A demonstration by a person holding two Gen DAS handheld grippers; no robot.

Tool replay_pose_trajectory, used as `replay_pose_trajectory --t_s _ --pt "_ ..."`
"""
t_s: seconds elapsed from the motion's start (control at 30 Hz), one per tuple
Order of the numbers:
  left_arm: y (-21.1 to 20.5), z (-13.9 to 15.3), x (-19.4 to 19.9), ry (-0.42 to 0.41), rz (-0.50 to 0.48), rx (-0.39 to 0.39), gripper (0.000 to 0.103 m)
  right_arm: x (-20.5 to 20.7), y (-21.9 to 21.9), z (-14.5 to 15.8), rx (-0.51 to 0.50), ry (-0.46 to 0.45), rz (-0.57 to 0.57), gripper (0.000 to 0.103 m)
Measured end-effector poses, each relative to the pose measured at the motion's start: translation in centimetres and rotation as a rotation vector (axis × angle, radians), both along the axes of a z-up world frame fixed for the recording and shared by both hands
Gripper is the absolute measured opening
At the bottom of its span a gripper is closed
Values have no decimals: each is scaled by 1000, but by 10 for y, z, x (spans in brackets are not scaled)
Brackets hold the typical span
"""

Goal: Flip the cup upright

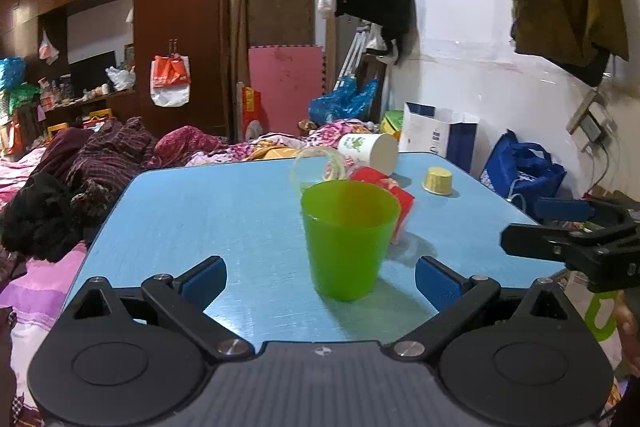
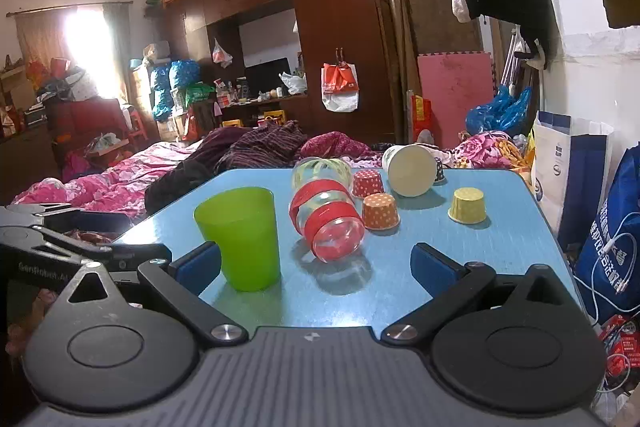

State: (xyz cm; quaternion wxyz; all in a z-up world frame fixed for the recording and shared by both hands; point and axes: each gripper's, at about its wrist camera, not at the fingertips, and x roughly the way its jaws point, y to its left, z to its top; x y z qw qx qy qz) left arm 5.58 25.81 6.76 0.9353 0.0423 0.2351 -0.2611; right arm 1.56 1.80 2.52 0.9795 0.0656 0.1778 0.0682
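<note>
I see the green plastic cup (image 1: 347,239) standing mouth-up on the blue table (image 1: 192,211), dead ahead of my left gripper (image 1: 320,277), whose jaws are spread wide with nothing held. That one looks finished. The clear red-banded cup (image 2: 326,213) lies on its side, its long axis running away from me, base toward my right gripper (image 2: 316,267), also spread and empty. It sits just ahead, centred between the pads, so I judge the right hand is nearer. The white paper cup (image 2: 410,169) lies tipped farther back.
</note>
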Motion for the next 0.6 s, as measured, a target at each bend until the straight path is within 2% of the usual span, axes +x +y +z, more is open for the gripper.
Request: replay_pose_trajectory --t_s 0.6 --pt "0 -14 12 44 18 2 102 5 12 -3 -62 3 -22 102"
